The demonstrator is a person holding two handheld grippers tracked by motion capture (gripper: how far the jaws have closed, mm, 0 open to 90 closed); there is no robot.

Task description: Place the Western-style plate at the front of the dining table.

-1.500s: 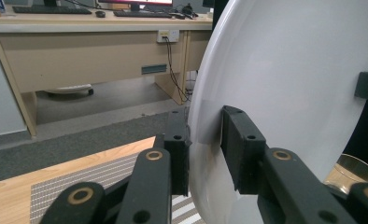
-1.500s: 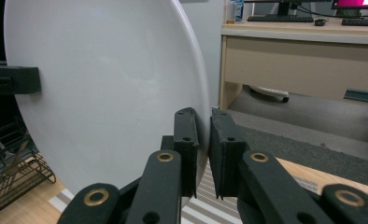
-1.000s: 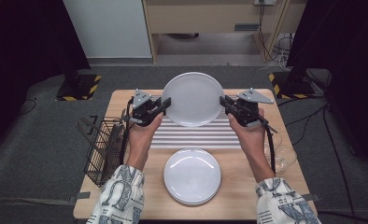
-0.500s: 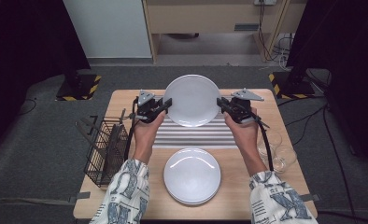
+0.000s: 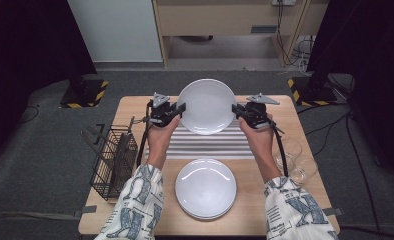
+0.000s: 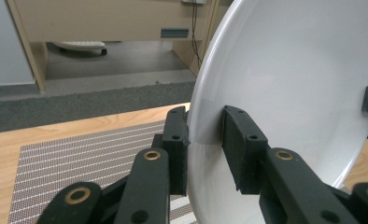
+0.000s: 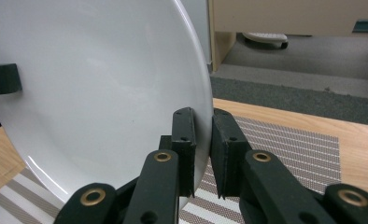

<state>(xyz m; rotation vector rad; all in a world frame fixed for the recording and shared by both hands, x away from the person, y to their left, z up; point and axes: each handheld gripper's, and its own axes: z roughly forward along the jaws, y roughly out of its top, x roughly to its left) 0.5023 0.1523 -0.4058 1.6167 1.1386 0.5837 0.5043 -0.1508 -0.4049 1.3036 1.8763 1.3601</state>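
A white plate (image 5: 206, 106) stands nearly upright in the air over the striped placemat (image 5: 205, 145), face toward the person. My left gripper (image 5: 181, 107) is shut on its left rim and my right gripper (image 5: 235, 109) on its right rim. In the left gripper view the jaws of my left gripper (image 6: 205, 135) straddle the plate's (image 6: 289, 84) edge, one pad behind and one on the face. In the right gripper view my right gripper (image 7: 203, 140) pinches the plate's (image 7: 102, 84) rim tightly. A stack of white plates (image 5: 205, 187) lies at the front.
A black wire basket (image 5: 112, 160) hangs at the wooden table's (image 5: 135, 107) left edge. Clear glasses (image 5: 295, 160) stand by the right forearm. Beyond the table's far edge lie grey carpet and a cabinet.
Both hands have carried the plate lower toward the mat and a little forward; it looks smaller now. Both grips are unchanged.
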